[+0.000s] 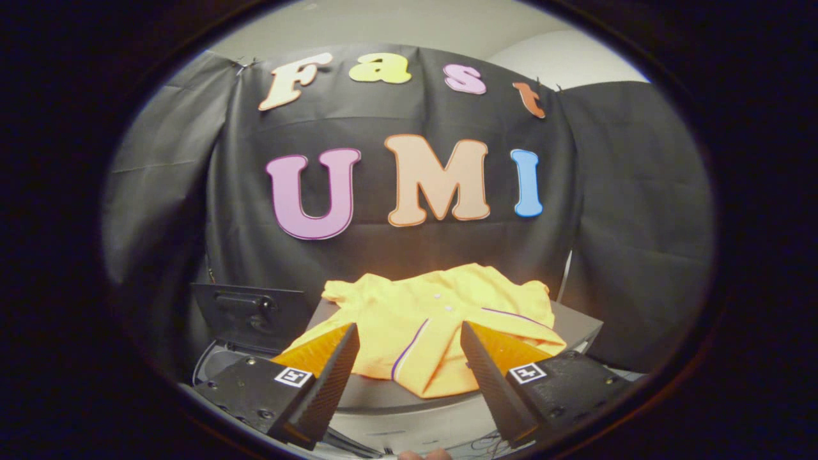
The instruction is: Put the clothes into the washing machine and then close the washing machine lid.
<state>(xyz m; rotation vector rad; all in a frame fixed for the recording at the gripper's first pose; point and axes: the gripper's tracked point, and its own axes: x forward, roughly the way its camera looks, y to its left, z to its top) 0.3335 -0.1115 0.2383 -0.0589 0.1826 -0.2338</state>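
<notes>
Here, a yellow-orange shirt with white buttons and thin purple piping lies spread flat on the grey top of the washing machine, beside its raised lid. The gripper hovers wide open, holding nothing, with the shirt just ahead of its fingers.

- Shirt, just ahead of the spread fingers: bright yellow-orange, thin purple piping, small white buttons.
- Platform under the shirt: plain grey.
- Washing machine lid, left beyond the fingers: dark grey-black.
- Gripper: black-and-white square tags on its body.
</notes>
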